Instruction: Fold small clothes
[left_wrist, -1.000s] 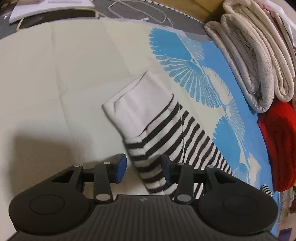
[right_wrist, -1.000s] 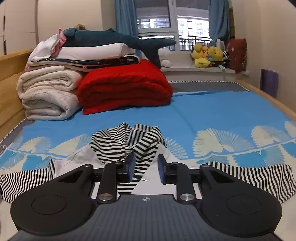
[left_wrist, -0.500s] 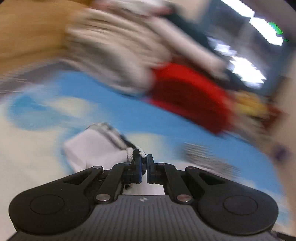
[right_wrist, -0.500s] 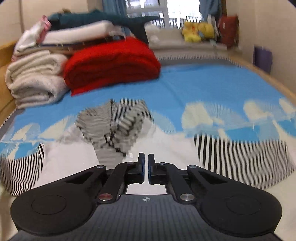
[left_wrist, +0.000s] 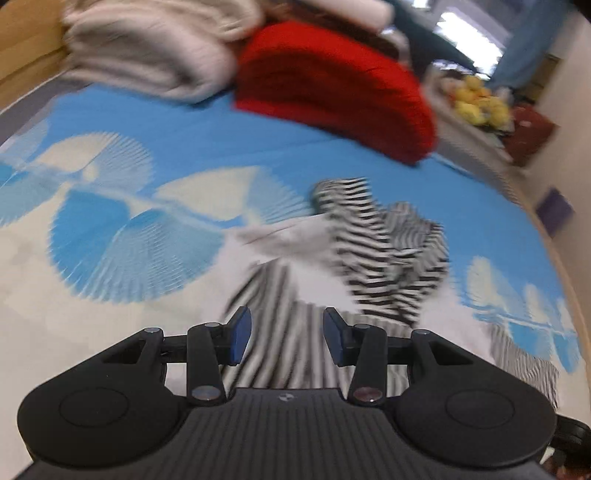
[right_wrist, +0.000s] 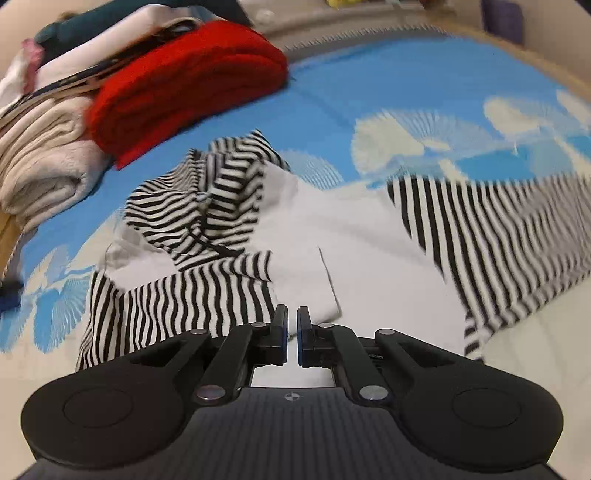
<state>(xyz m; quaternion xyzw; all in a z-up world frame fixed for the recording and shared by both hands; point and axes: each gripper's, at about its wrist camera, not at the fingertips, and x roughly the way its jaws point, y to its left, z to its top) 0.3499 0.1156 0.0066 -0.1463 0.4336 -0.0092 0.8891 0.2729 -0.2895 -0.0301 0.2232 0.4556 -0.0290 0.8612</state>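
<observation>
A small hooded top with a white body (right_wrist: 332, 229), a black-and-white striped hood (right_wrist: 207, 203) and striped sleeves lies flat on the blue and cream bedsheet (right_wrist: 369, 96). One sleeve (right_wrist: 184, 302) is folded across the body, and the other sleeve (right_wrist: 498, 240) stretches out to the right. My left gripper (left_wrist: 286, 332) hovers over the folded striped sleeve (left_wrist: 273, 295). Its jaws are opening and the pads (left_wrist: 240, 330) touch nothing. My right gripper (right_wrist: 292, 332) is shut just above the white body's lower edge, with no cloth visible between its pads.
A folded red blanket (right_wrist: 184, 85) and a stack of beige blankets (right_wrist: 40, 166) sit at the head of the bed, close behind the hood. Yellow plush toys (left_wrist: 476, 103) line the window sill. A wooden bed frame (left_wrist: 22, 48) borders the left side.
My left gripper shut on the sleeve's end, swung it across onto the top's body and let go, jaws parting. My right gripper shut and tipped down toward the white body.
</observation>
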